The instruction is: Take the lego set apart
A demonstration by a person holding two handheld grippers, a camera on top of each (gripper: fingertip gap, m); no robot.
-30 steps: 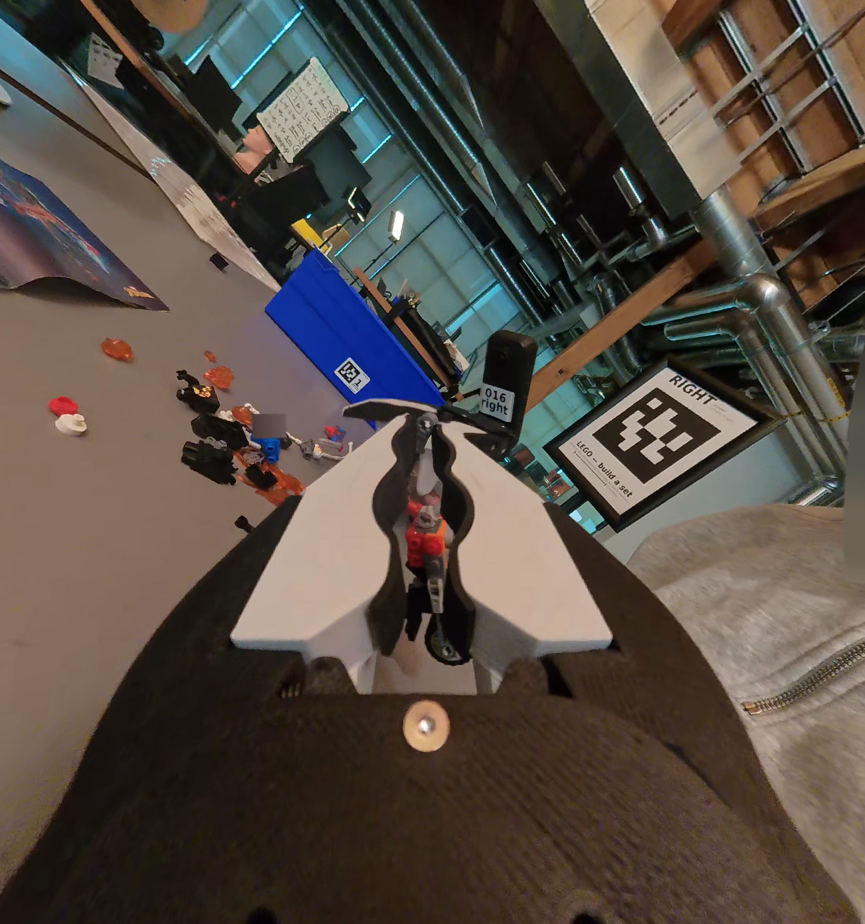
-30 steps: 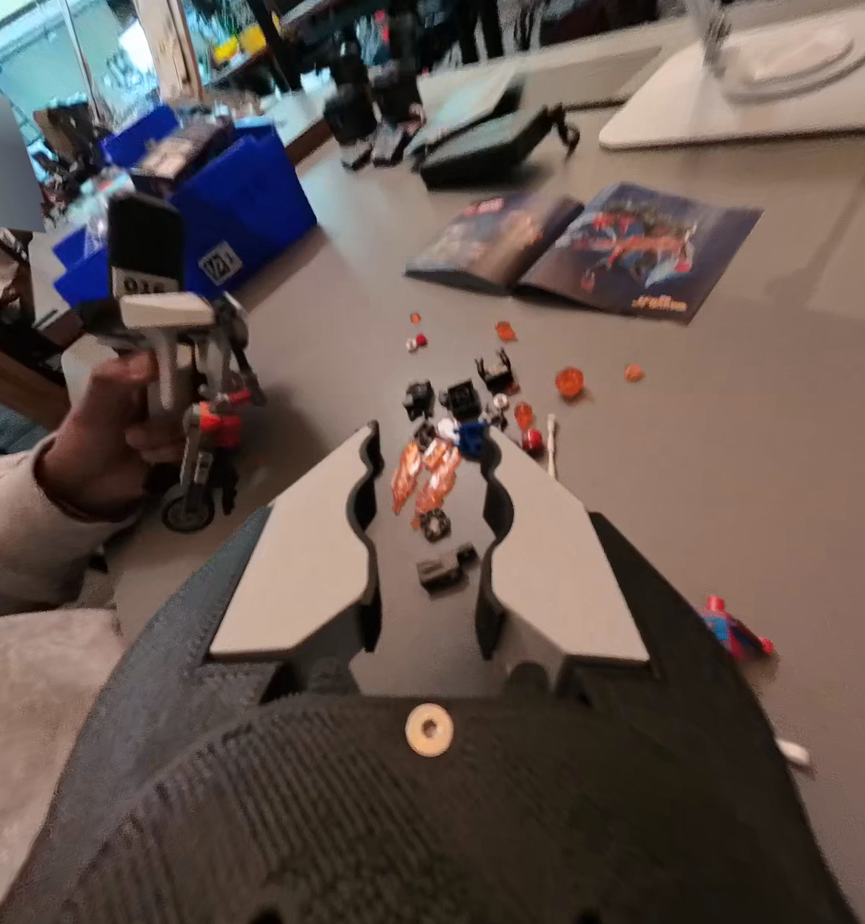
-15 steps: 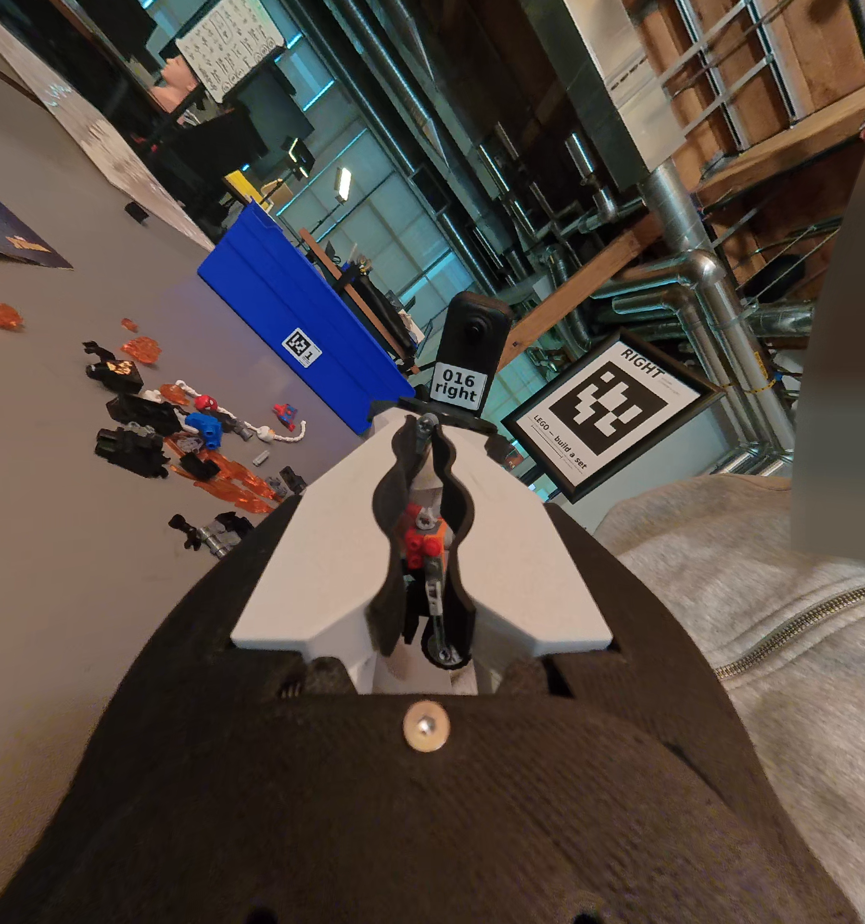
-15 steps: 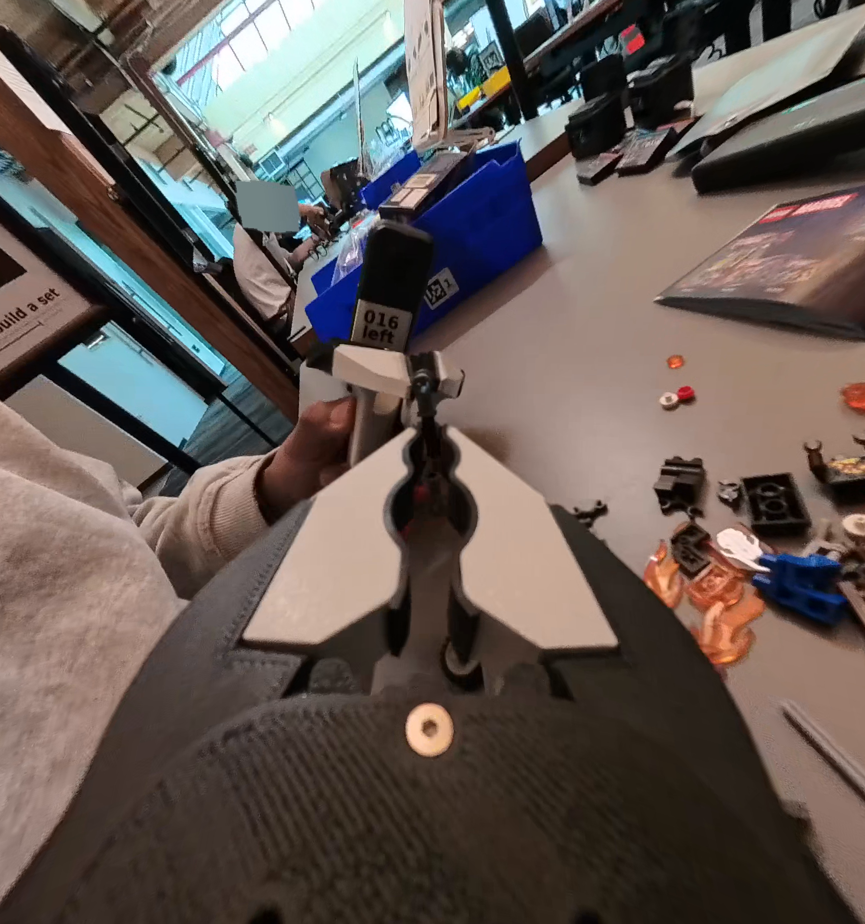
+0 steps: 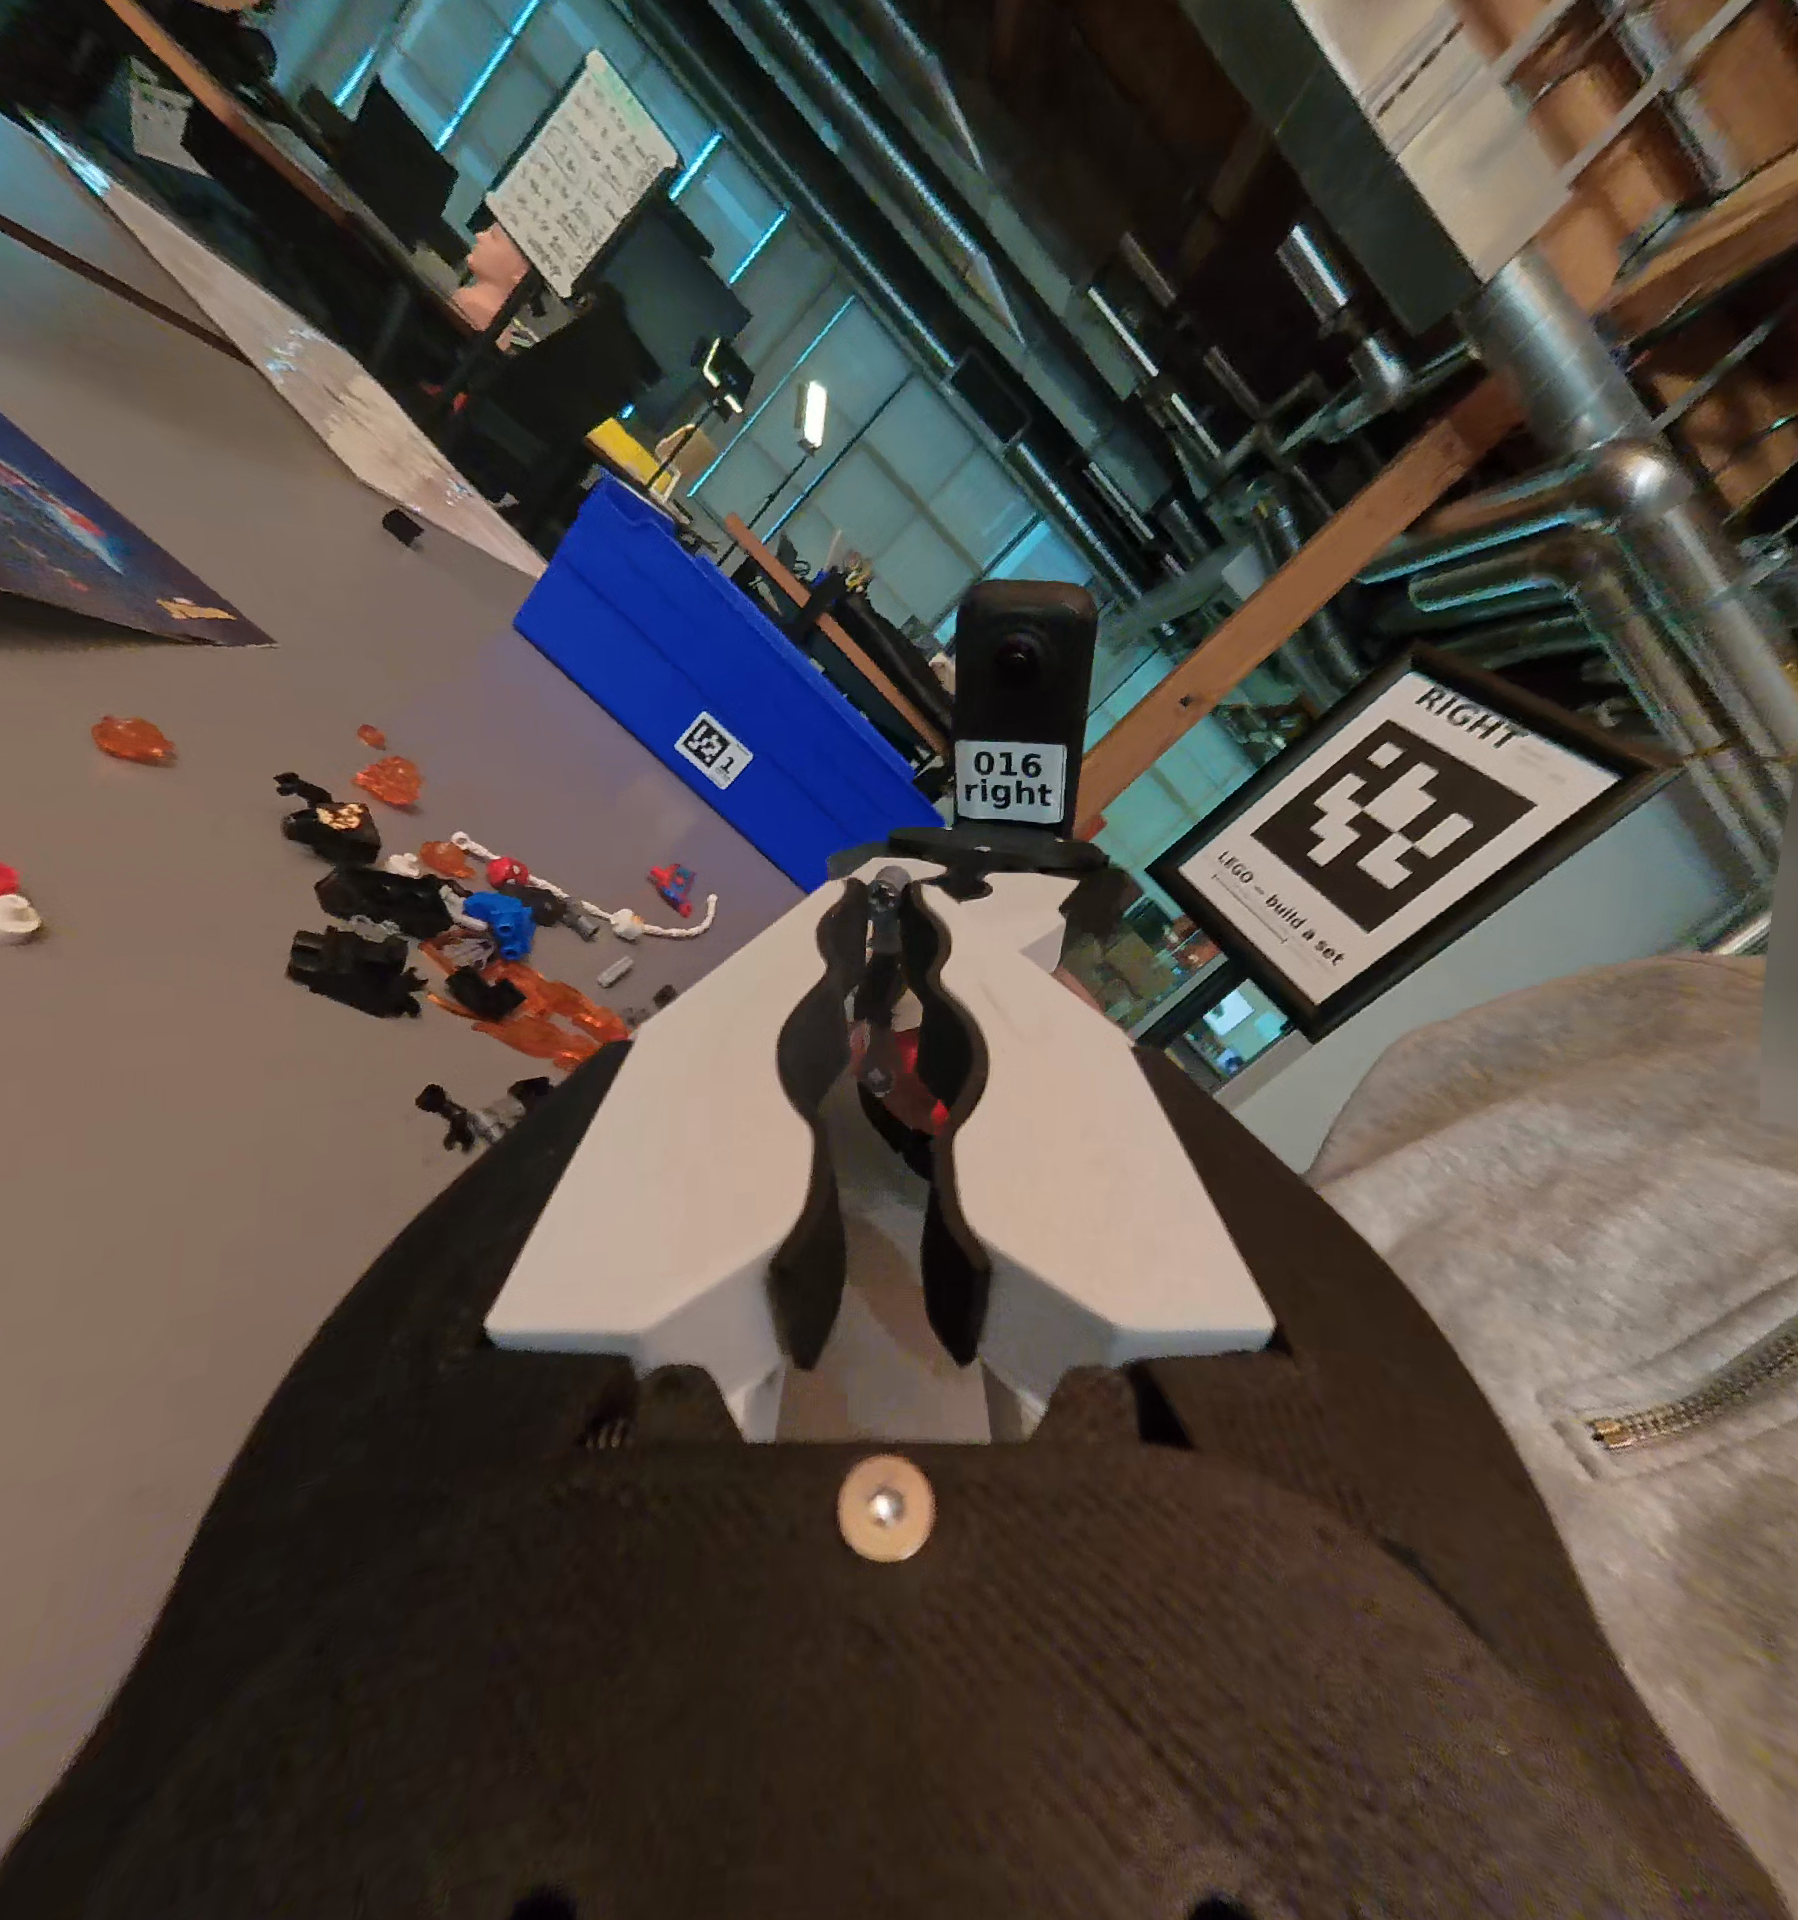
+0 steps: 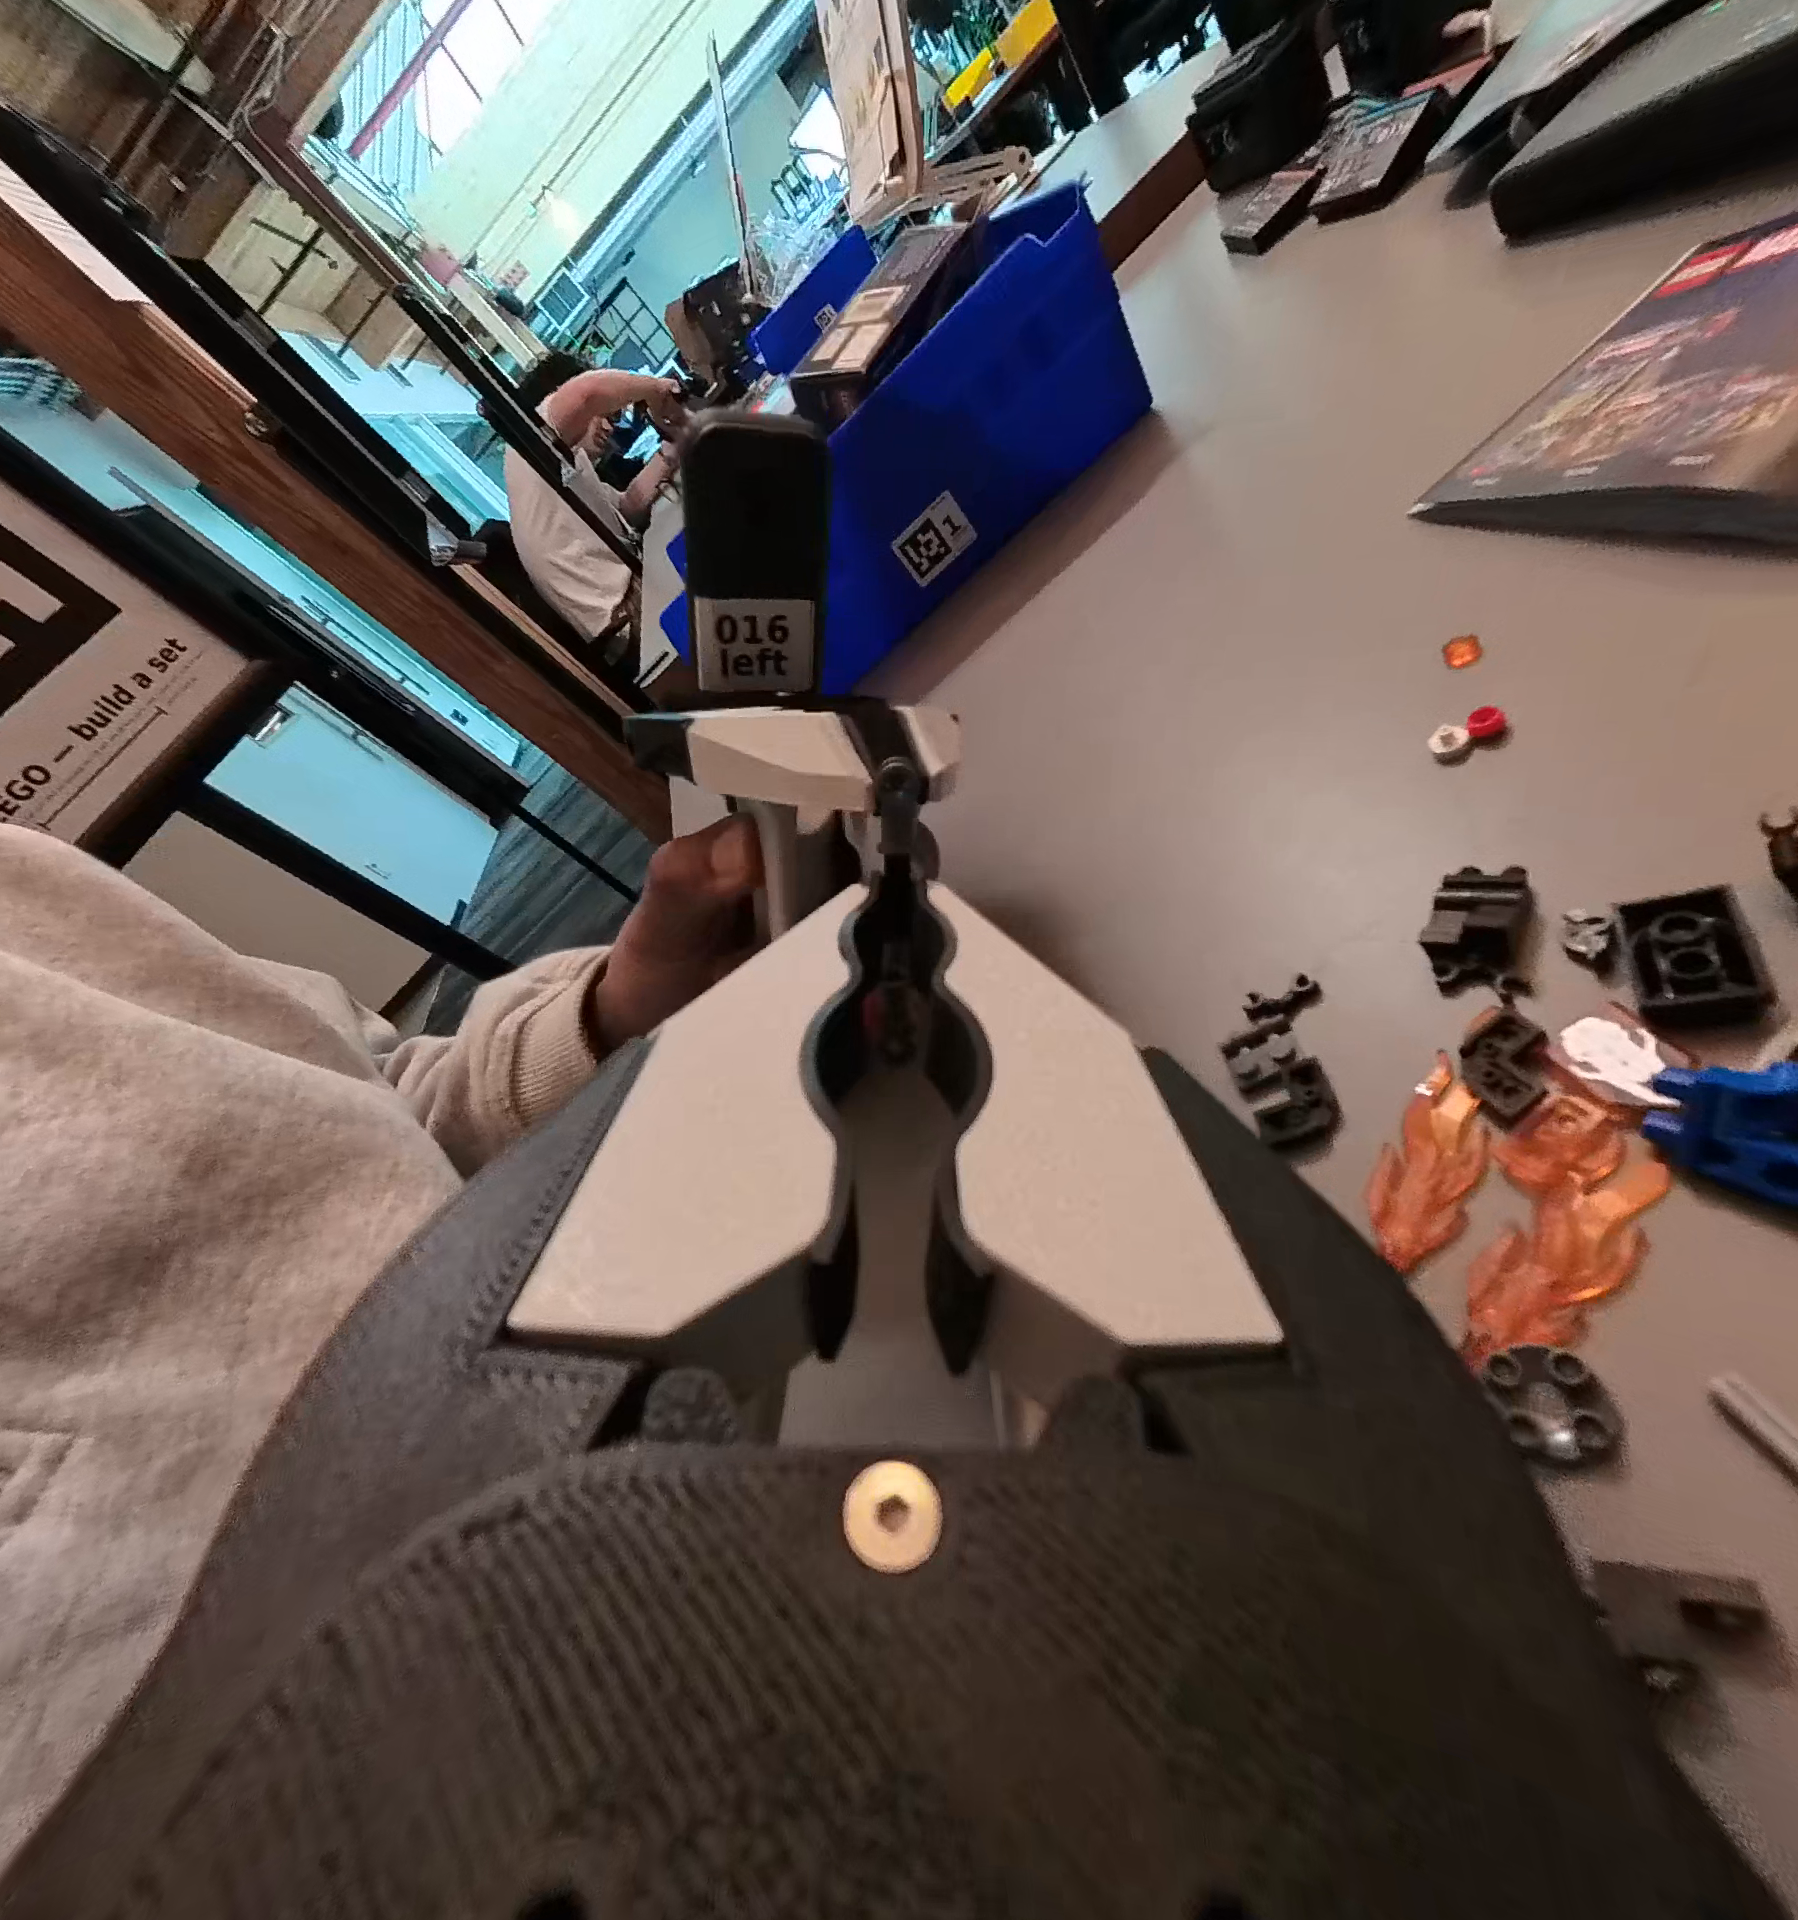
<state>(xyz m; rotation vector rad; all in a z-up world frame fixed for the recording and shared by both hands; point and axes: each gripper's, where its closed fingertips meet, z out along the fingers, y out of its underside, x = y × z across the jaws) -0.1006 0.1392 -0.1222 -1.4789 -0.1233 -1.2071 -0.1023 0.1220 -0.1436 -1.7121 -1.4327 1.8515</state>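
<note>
A small red, black and grey lego model (image 5: 900, 1070) is held in the air between both grippers, which face each other tip to tip. My left gripper (image 5: 879, 904) is shut on it. My right gripper (image 6: 900, 883) is shut on the model's dark end (image 6: 895, 997). The left gripper's white fingers (image 6: 770, 764) and the hand (image 6: 687, 914) holding it show beyond. The right gripper's camera (image 5: 1025, 675) shows in the left wrist view. Loose lego pieces (image 5: 438, 935) lie on the grey table (image 5: 147, 1195), among them a blue piece (image 6: 1757, 1132) and orange flames (image 6: 1539, 1195).
A blue bin (image 6: 978, 416) stands at the table's far edge, also in the left wrist view (image 5: 708, 707). An instruction booklet (image 6: 1705, 395) lies open beyond the pieces. A thin grey rod (image 6: 1788, 1465) lies near my right gripper. A person's grey sweatshirt (image 5: 1601, 1247) is close by. My two grippers' fingertips are within a few centimetres of each other. The blue piece (image 6: 1757, 1132) is about 12 cm from my right fingertips. It is also in sight in the left wrist view (image 5: 511, 920).
My right gripper was open above the loose pieces, then swung to the model and shut on it. The wheel that showed between the left fingers is out of sight now.
</note>
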